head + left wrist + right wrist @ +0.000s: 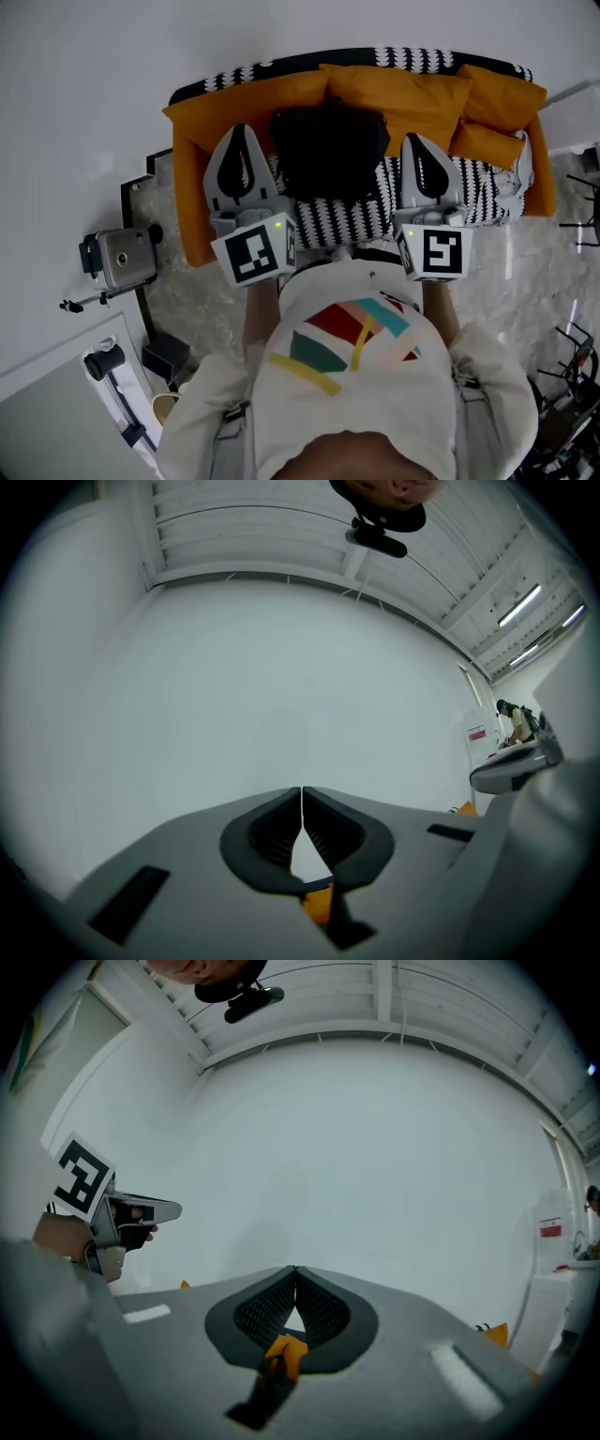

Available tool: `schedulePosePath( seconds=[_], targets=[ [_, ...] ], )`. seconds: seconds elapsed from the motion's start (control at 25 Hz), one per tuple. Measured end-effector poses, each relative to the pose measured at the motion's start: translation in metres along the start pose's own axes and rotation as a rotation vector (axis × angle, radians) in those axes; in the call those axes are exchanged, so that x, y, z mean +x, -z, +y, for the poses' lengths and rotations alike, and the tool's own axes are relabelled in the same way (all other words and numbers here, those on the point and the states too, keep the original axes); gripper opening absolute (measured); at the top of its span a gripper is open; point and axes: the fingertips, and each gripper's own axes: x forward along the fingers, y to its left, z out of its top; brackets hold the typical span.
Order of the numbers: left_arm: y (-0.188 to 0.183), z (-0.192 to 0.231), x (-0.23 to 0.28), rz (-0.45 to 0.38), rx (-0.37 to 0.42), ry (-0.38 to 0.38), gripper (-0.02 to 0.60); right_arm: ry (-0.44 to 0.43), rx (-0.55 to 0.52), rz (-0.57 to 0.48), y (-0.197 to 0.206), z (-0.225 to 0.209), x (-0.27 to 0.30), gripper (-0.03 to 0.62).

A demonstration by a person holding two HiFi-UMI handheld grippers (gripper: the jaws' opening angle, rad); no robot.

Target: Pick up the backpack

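Backpack (328,150): black, it lay on the black-and-white patterned sofa (347,223), backed by orange cushions (412,94). Only the head view showed it.
Left tongs (242,129): closed tip to tip with nothing gripped, held level over the sofa, just left of the backpack in the head view.
Right tongs (417,139): likewise closed and empty, just right of the backpack.
Left gripper view: it faced a bare white wall (281,696) and a ribbed ceiling. A sliver of orange showed behind the joined tips, and the right tongs stood at the right edge.
Right gripper view: it faced that white wall too, with the left tongs and the hand (61,1234) holding them at the left.
Head view alone: a camera on a tripod (117,258) stood left of the sofa.
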Motion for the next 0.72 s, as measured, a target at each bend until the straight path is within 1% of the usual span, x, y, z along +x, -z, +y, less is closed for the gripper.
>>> schedulePosePath(
  seconds=[0.12, 0.24, 0.28, 0.32, 0.4, 0.44, 0.56, 0.64, 0.72],
  targets=[
    [-0.002, -0.005, 0.005, -0.006, 0.009, 0.004, 0.017, -0.005, -0.004, -0.009, -0.002, -0.006, 0.004, 0.005],
    [-0.001, -0.012, 0.014, 0.004, 0.060, 0.009, 0.017, -0.005, 0.003, -0.020, -0.004, -0.016, 0.012, 0.005],
    [0.001, -0.014, 0.018, 0.009, 0.064, 0.013, 0.017, -0.008, 0.015, -0.016, -0.002, -0.019, 0.015, 0.005],
    [0.003, -0.014, 0.023, 0.010, 0.052, 0.019, 0.017, -0.012, 0.030, -0.006, 0.002, -0.021, 0.020, 0.005],
    [0.011, -0.016, 0.038, 0.013, 0.001, 0.033, 0.017, -0.024, 0.063, 0.023, 0.016, -0.026, 0.035, 0.005],
    [0.018, -0.017, 0.046, 0.014, -0.008, 0.039, 0.017, -0.028, 0.076, 0.030, 0.024, -0.028, 0.045, 0.005],
    [0.051, -0.027, 0.070, 0.016, 0.002, 0.059, 0.017, -0.020, 0.090, 0.030, 0.057, -0.032, 0.072, 0.005],
    [0.086, -0.033, 0.080, 0.035, -0.011, 0.071, 0.017, -0.021, 0.090, 0.040, 0.085, -0.030, 0.087, 0.005],
    [0.126, -0.037, 0.084, 0.068, -0.004, 0.085, 0.017, -0.026, 0.100, 0.046, 0.114, -0.023, 0.099, 0.005]
  ],
)
